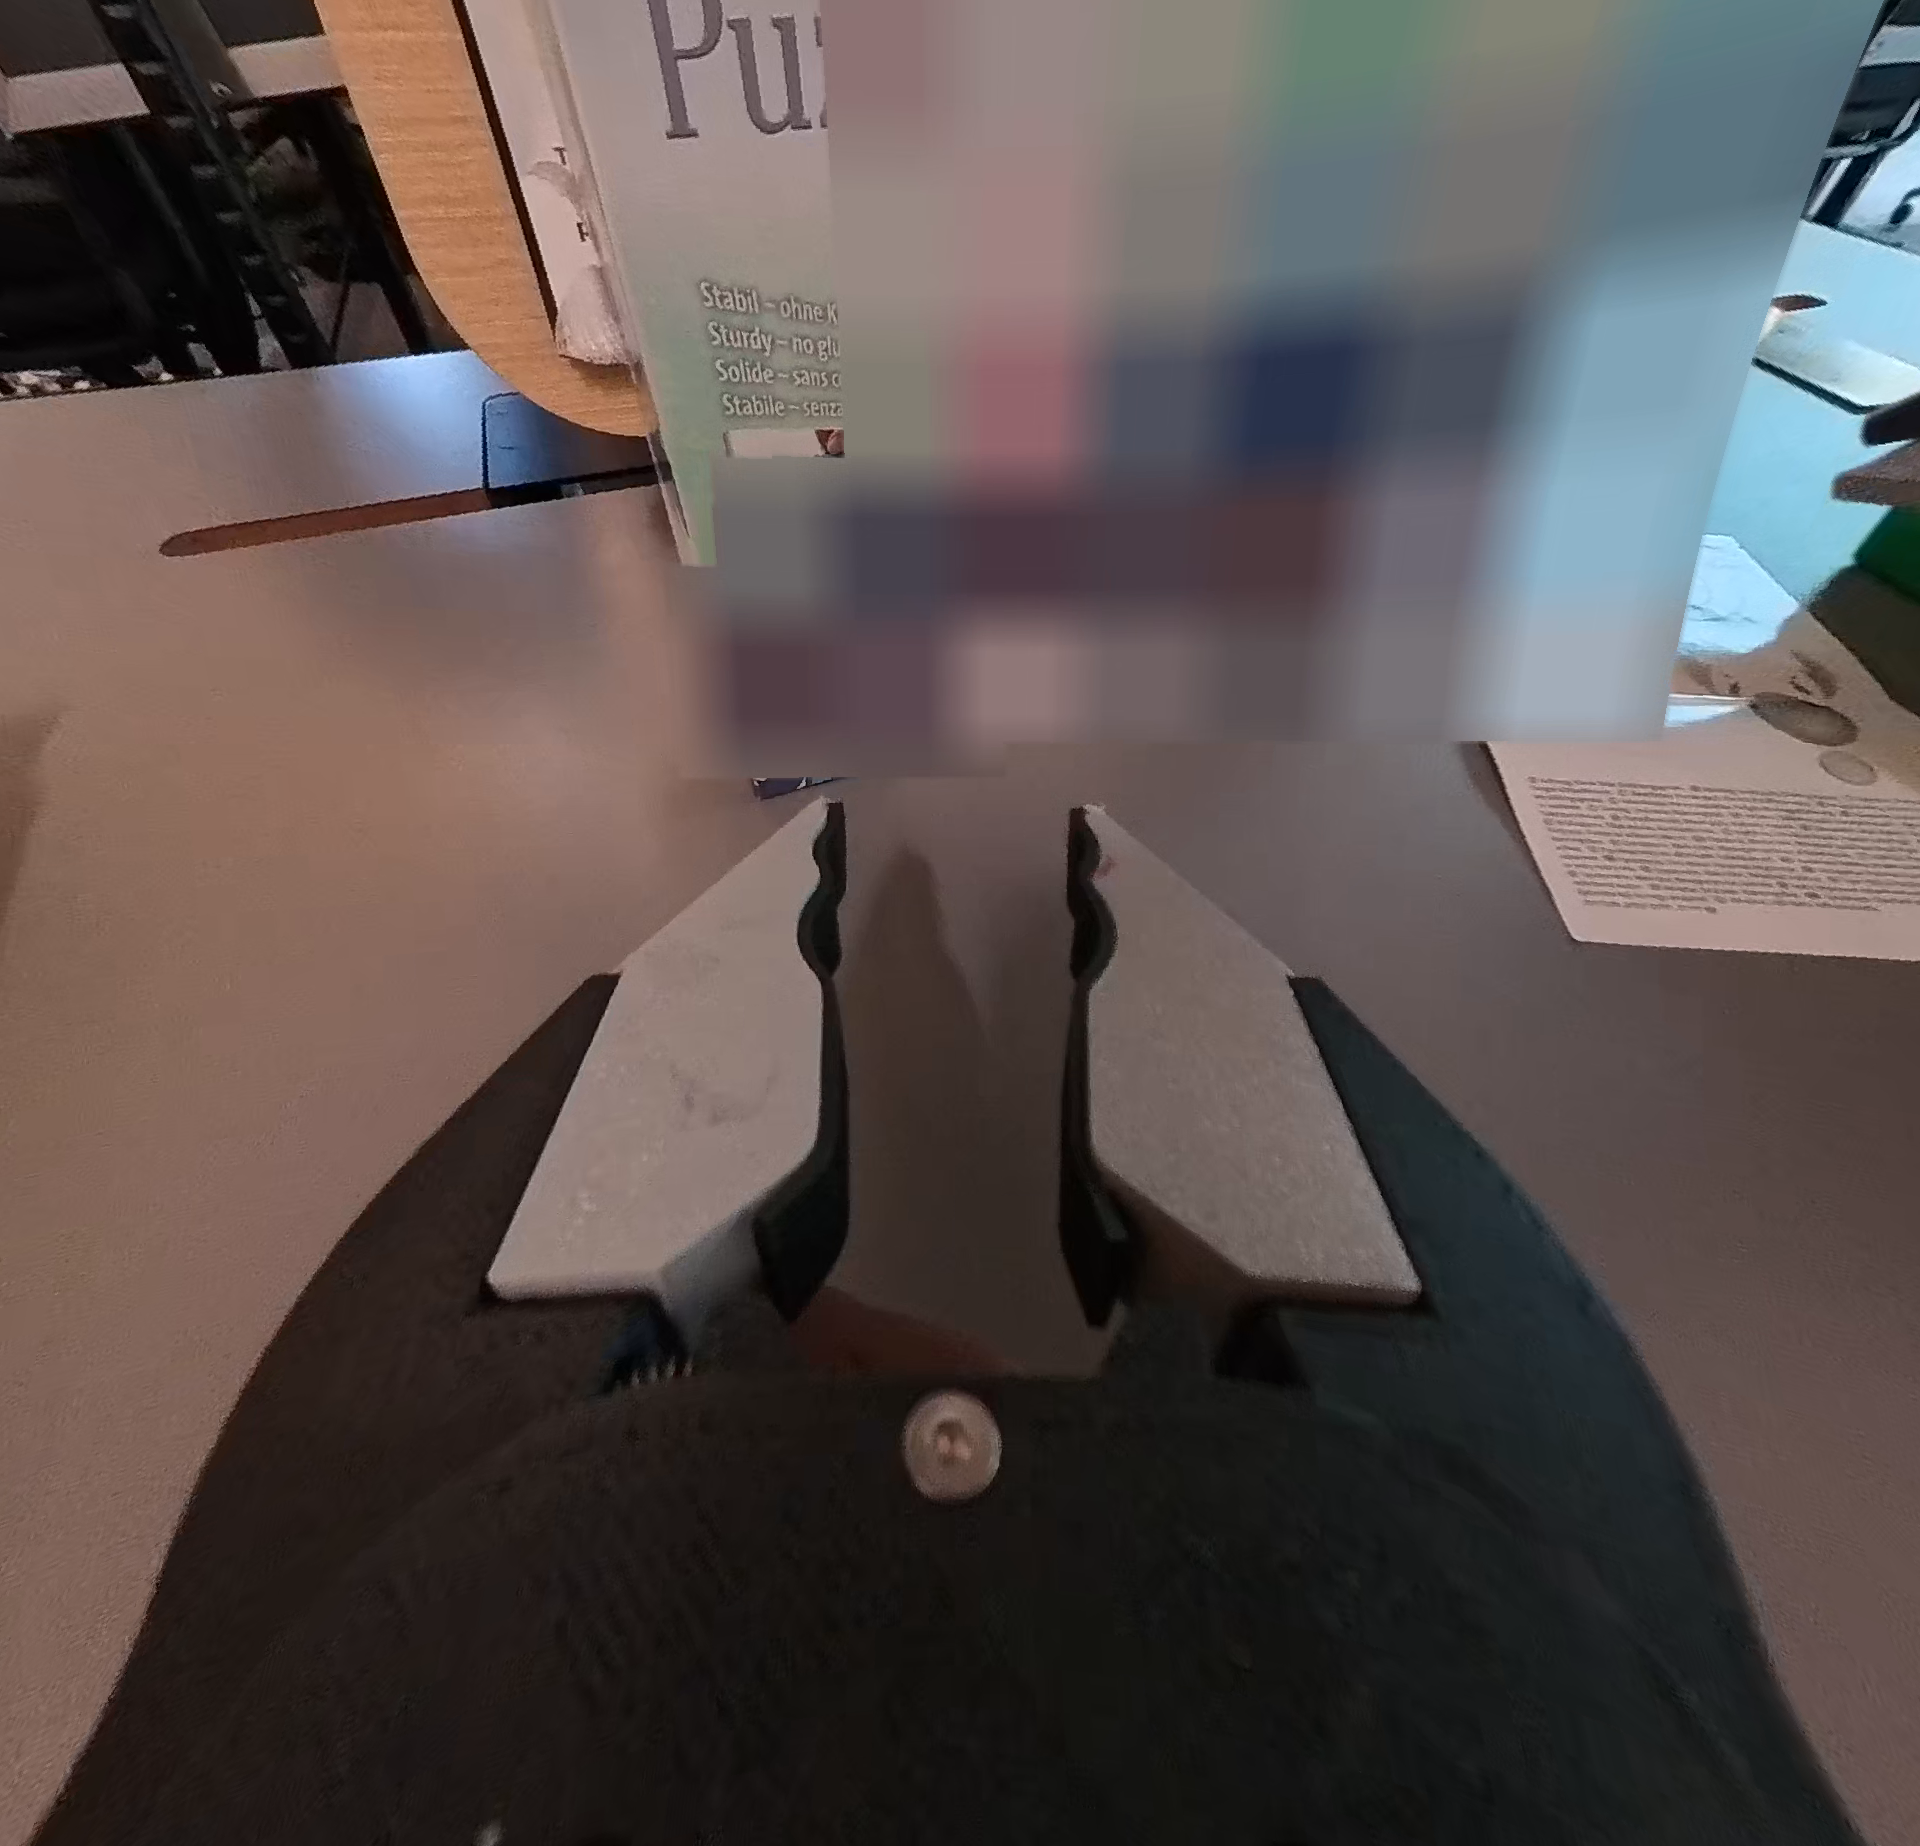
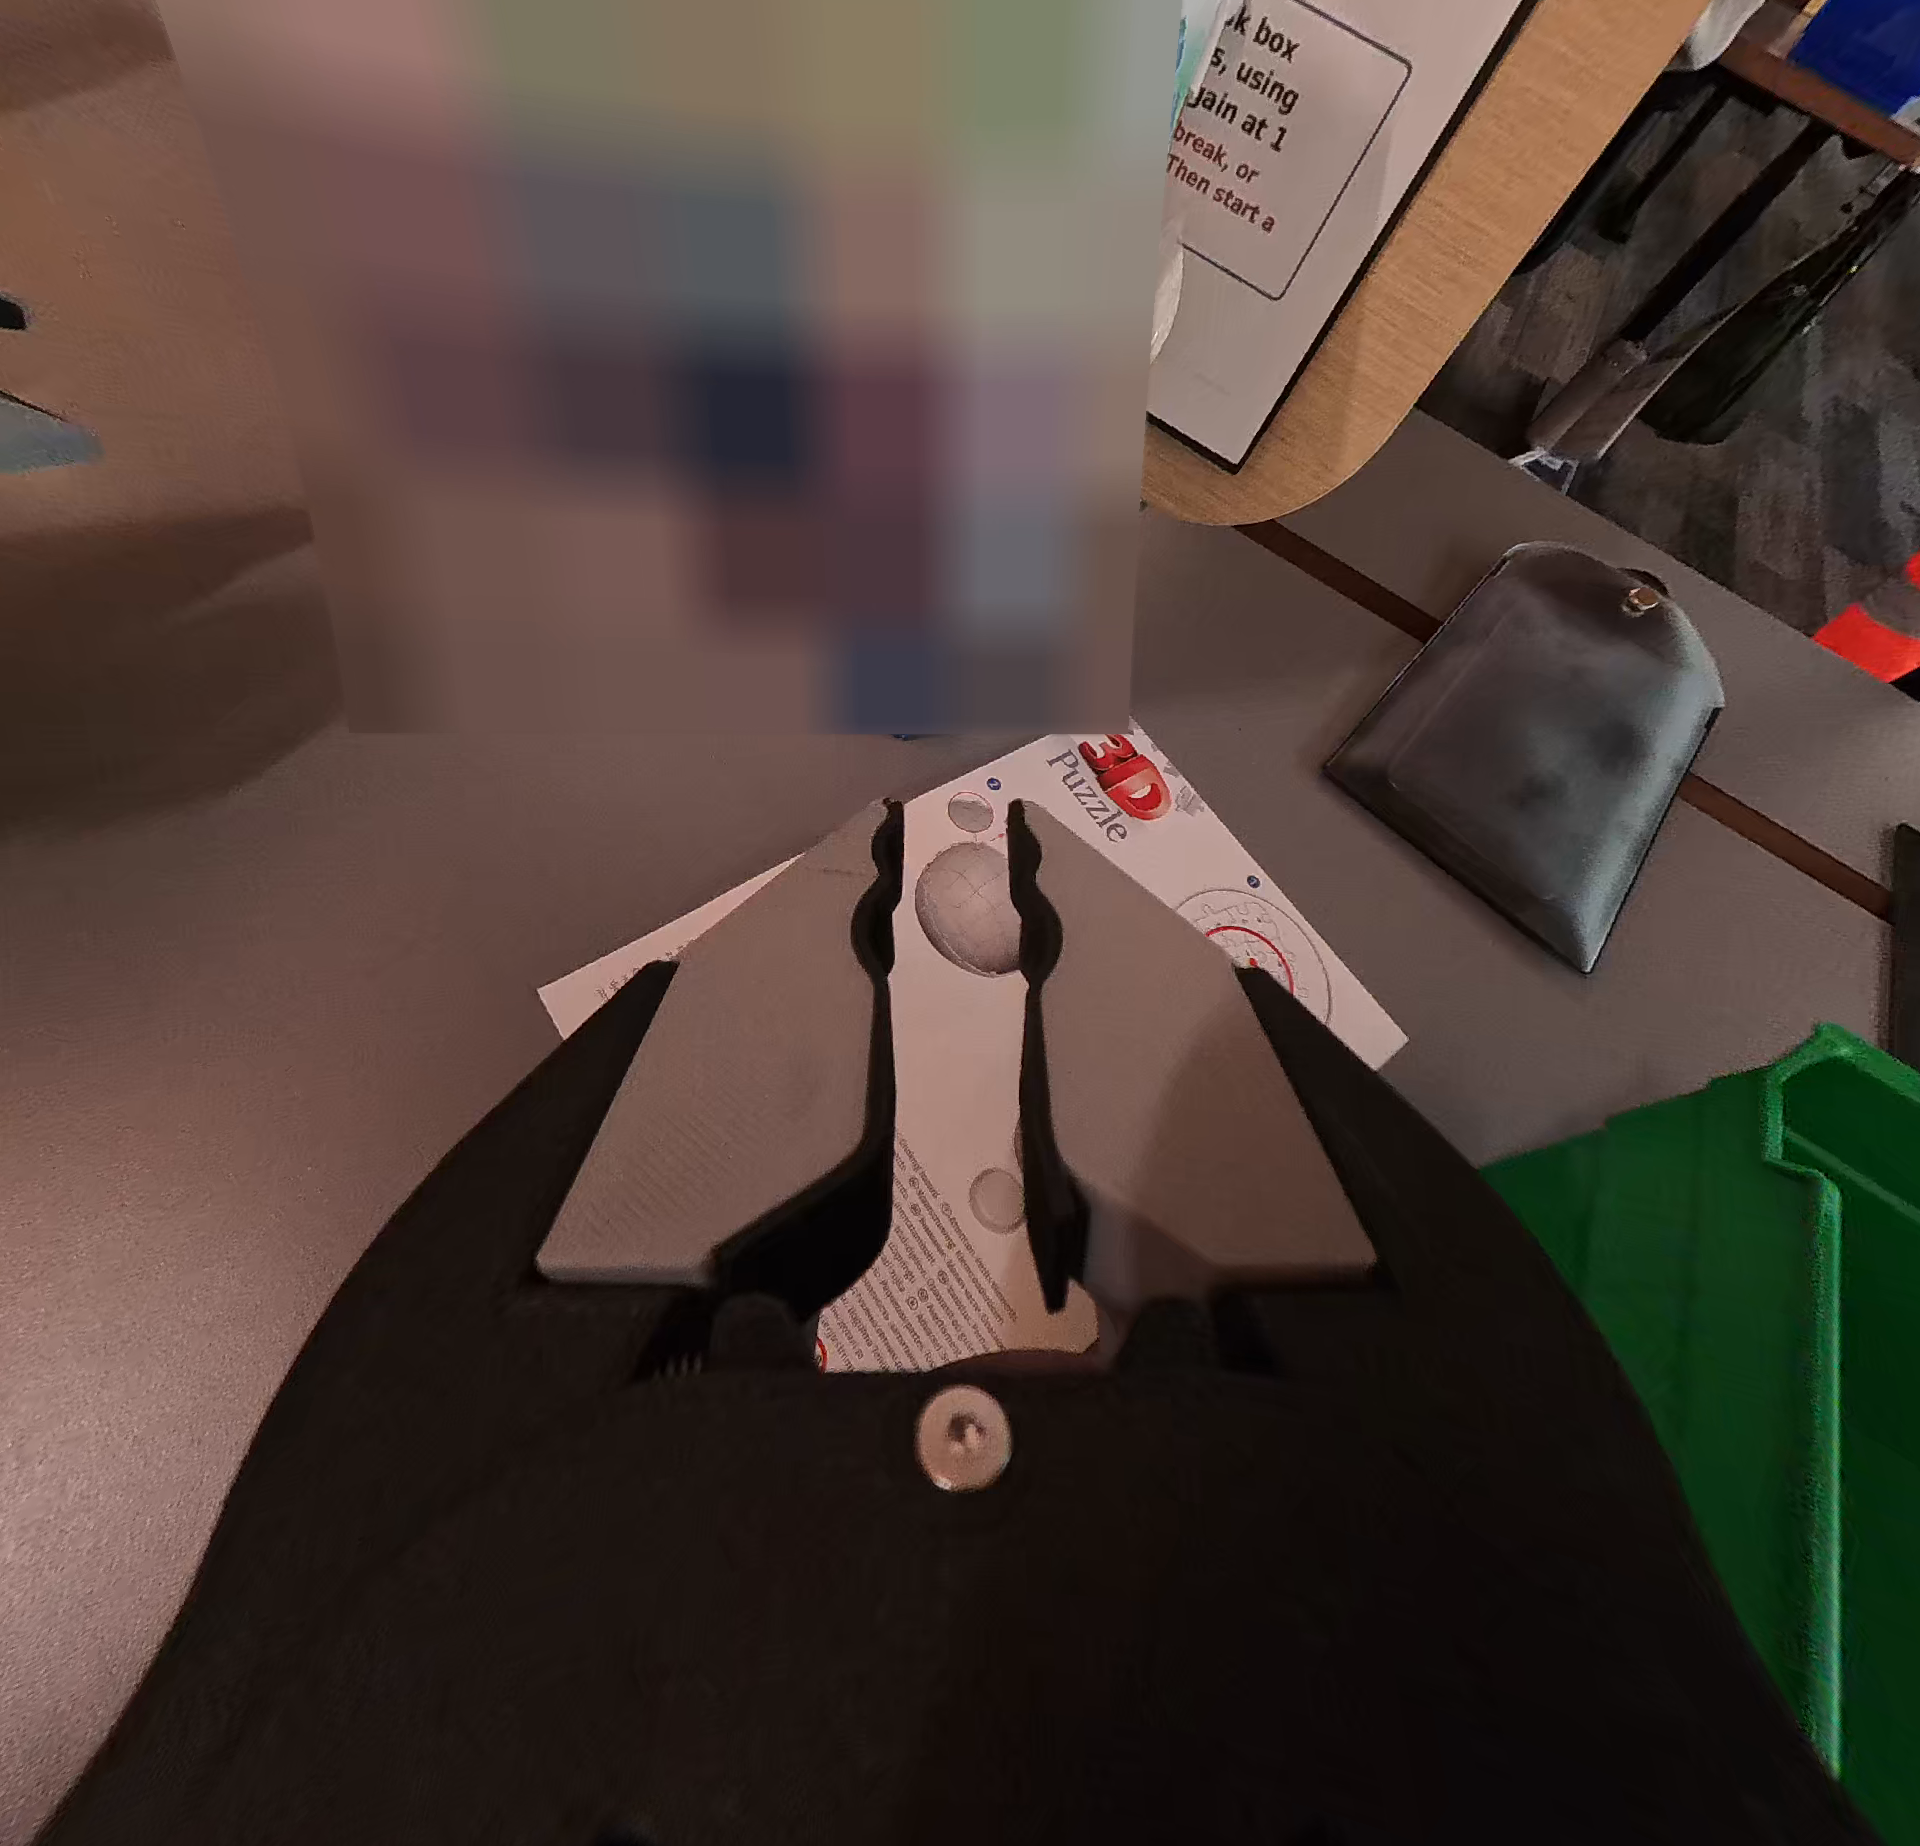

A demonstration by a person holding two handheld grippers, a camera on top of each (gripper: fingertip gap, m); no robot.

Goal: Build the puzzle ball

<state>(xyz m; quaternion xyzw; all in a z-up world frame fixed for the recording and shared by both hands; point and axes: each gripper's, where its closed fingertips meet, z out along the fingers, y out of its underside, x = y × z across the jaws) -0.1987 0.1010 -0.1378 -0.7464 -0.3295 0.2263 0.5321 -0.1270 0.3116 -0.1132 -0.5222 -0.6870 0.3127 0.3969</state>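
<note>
My left gripper (image 1: 956,820) is open and empty, low over the bare grey table (image 1: 312,809), just short of the upright puzzle box (image 1: 727,238). My right gripper (image 2: 951,814) is open and empty, its jaws a narrow gap apart, hovering over a white printed instruction sheet (image 2: 977,1048) that lies flat on the table. The same sheet shows in the left wrist view (image 1: 1714,861) at the right. No puzzle pieces or ball are in view. A large mosaic patch covers most of the box in both views.
A green plastic bin (image 2: 1766,1329) stands at the right, also partly seen in the left wrist view (image 1: 1881,560). A dark grey pouch (image 2: 1538,747) lies on the table beyond the sheet. A wooden-edged sign board (image 2: 1403,290) leans behind the box. There is about 25 centimeters between the tips of the two grippers.
</note>
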